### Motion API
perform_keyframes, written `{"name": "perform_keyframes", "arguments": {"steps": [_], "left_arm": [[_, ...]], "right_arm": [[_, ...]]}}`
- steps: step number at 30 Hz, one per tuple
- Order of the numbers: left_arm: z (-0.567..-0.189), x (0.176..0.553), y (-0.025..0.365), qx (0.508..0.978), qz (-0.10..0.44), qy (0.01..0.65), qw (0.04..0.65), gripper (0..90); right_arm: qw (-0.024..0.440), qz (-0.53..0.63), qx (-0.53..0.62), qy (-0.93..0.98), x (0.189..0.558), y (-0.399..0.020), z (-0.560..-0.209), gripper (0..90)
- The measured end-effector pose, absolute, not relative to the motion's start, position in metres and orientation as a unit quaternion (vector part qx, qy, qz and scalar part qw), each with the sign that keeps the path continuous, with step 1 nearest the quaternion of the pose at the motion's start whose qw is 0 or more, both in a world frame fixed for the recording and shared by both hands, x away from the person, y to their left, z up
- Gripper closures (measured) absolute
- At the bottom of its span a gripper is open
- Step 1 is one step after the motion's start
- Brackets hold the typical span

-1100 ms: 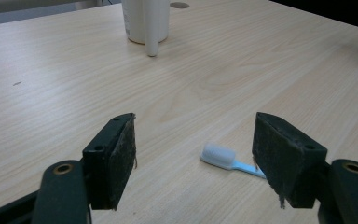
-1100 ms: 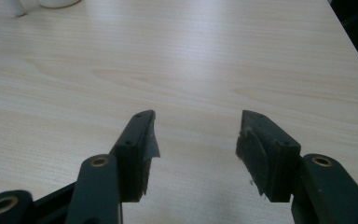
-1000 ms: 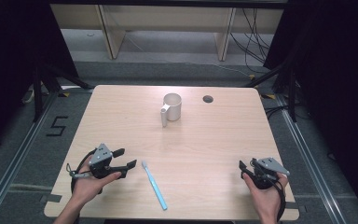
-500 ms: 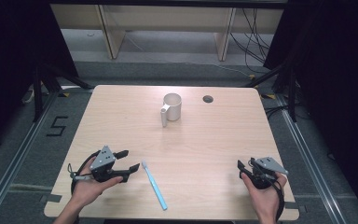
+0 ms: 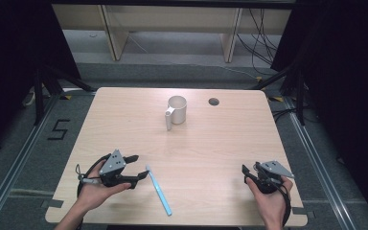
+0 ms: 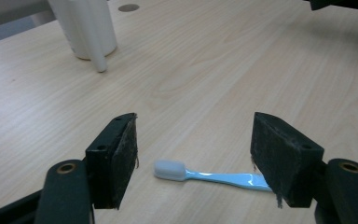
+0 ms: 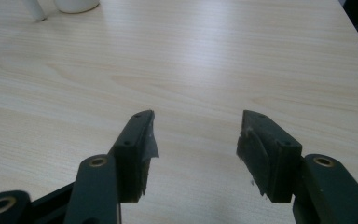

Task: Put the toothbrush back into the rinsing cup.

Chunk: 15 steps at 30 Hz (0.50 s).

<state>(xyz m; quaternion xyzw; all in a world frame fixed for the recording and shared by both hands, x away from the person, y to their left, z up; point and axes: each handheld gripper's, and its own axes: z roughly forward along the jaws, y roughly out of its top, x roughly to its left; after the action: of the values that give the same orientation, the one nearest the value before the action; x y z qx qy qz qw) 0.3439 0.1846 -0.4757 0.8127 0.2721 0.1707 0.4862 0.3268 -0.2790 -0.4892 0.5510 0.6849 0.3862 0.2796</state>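
Observation:
A light blue toothbrush (image 5: 158,190) with a white head lies flat near the table's front edge. In the left gripper view the toothbrush (image 6: 200,174) lies crosswise just beyond and between the jaws, head toward the left jaw. My left gripper (image 5: 135,167) (image 6: 193,161) is open, its tips close beside the brush head, holding nothing. A white mug (image 5: 177,110) (image 6: 85,25) with its handle toward me stands at the far centre. My right gripper (image 5: 247,173) (image 7: 196,144) rests open at the front right over bare wood.
A light wooden table (image 5: 124,124) has a dark round hole (image 5: 214,101) right of the mug. Its front edge runs just under both hands. Around it lie grey floor, black frame legs and a shelf unit at the back.
My left gripper has moved right toward the toothbrush head, closing most of the gap. The right gripper has barely shifted.

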Motion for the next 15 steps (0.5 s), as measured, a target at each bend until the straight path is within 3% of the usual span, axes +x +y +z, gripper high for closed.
{"name": "perform_keyframes", "arguments": {"steps": [15], "left_arm": [[-0.488, 0.334, 0.161, 0.847, 0.132, 0.316, 0.407, 33.2]], "right_arm": [[0.275, 0.378, 0.545, 0.696, 0.328, -0.274, -0.49, 45.2]]}}
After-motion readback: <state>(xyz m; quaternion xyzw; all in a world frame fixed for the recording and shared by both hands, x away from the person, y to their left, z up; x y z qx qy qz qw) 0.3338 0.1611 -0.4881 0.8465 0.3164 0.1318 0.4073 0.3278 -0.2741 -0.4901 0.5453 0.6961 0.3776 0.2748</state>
